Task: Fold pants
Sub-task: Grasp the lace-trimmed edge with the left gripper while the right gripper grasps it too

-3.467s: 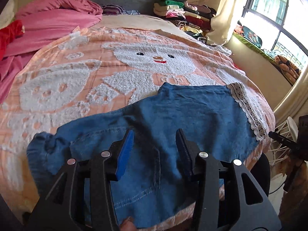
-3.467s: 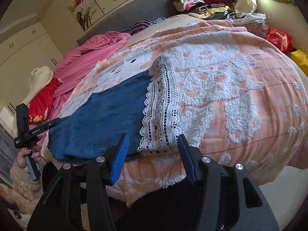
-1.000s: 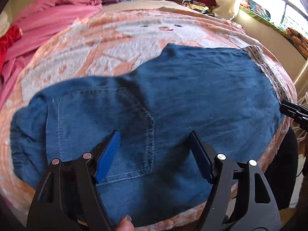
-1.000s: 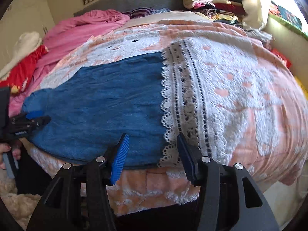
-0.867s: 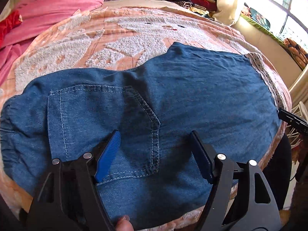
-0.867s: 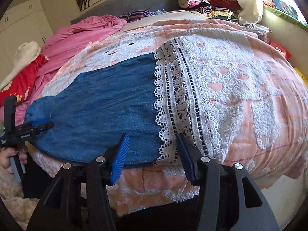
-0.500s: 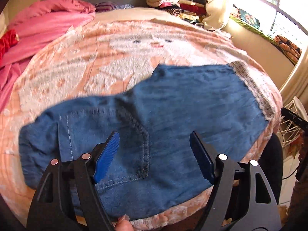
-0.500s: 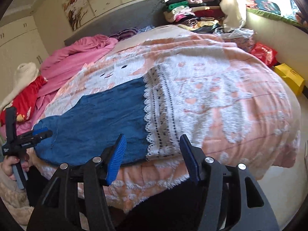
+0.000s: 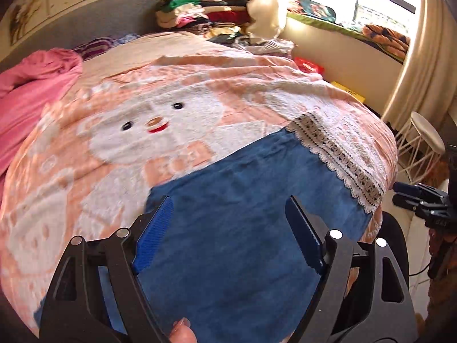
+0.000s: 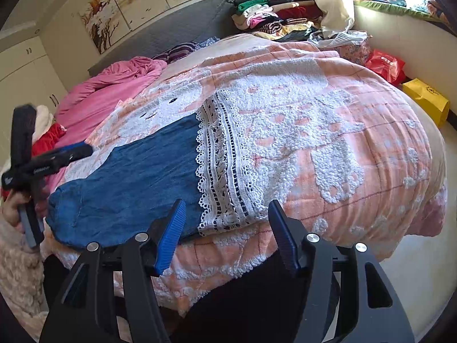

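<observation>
Blue denim pants [image 9: 242, 228] with a white lace hem [image 9: 337, 165] lie flat along the near edge of the bed. My left gripper [image 9: 228, 200] hovers above the leg; its jaws are opening and nothing is between them. In the right wrist view the pants [image 10: 137, 183] run leftward from the lace hem [image 10: 225, 171]. My right gripper [image 10: 227, 201] stands open just off the bed edge, in front of the hem, touching nothing. The other gripper shows in each view: the right one [image 9: 414, 197] and the left one [image 10: 57, 157], held in a hand.
A peach blanket [image 9: 142, 131] with a white bear covers the bed. A pink quilt [image 10: 114, 91] lies at the far left and a pile of clothes [image 10: 271, 8] at the back. A white stool [image 9: 425, 134], a red bag [image 10: 385, 65] and a yellow box [image 10: 425, 97] stand beside the bed.
The left gripper rose and swung right: pocket and waistband left its view, the lace hem came in. Its jaws spread wider. The right gripper backed off slightly and opened a little.
</observation>
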`<action>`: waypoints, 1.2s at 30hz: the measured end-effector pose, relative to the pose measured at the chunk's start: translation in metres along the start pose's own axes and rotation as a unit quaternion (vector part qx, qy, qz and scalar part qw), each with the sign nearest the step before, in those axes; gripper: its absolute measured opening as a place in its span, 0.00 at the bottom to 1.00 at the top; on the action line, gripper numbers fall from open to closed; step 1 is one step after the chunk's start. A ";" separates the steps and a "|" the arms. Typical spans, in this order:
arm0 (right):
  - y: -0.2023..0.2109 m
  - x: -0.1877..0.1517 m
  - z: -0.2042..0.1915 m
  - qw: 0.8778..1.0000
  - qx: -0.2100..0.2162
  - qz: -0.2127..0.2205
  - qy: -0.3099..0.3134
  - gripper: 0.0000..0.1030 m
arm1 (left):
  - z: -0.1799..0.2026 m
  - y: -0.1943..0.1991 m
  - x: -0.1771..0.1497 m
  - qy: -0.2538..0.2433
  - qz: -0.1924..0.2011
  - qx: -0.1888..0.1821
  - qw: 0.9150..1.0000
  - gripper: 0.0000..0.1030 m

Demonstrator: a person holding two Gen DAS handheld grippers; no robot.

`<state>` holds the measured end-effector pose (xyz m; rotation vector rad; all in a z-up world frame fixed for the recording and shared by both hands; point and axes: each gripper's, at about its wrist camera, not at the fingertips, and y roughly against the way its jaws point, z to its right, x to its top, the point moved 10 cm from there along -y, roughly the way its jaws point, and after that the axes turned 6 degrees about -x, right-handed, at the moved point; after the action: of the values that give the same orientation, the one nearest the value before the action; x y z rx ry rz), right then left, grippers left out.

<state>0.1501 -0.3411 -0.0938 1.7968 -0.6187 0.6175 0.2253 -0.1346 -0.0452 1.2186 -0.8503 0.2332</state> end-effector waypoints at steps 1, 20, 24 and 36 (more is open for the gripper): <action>-0.003 0.001 0.000 1.000 0.000 -0.001 0.002 0.57 | 0.004 -0.008 0.005 -0.004 -0.004 -0.005 1.000 0.71; -0.045 0.005 0.001 0.996 0.074 -0.029 -0.046 0.37 | 0.082 -0.159 0.057 -0.112 -0.117 -0.114 0.980 0.71; -0.045 0.009 0.001 0.994 0.090 -0.032 -0.054 0.34 | 0.093 -0.174 0.051 -0.137 -0.137 -0.138 0.971 0.70; -0.056 0.014 -0.014 0.993 0.099 -0.053 -0.024 0.33 | 0.094 -0.177 0.057 -0.077 -0.137 -0.206 0.966 0.39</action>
<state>0.1961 -0.3134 -0.1185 2.0205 -0.5047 0.5808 0.3250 -0.2980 -0.1264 0.9523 -0.8035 -0.2559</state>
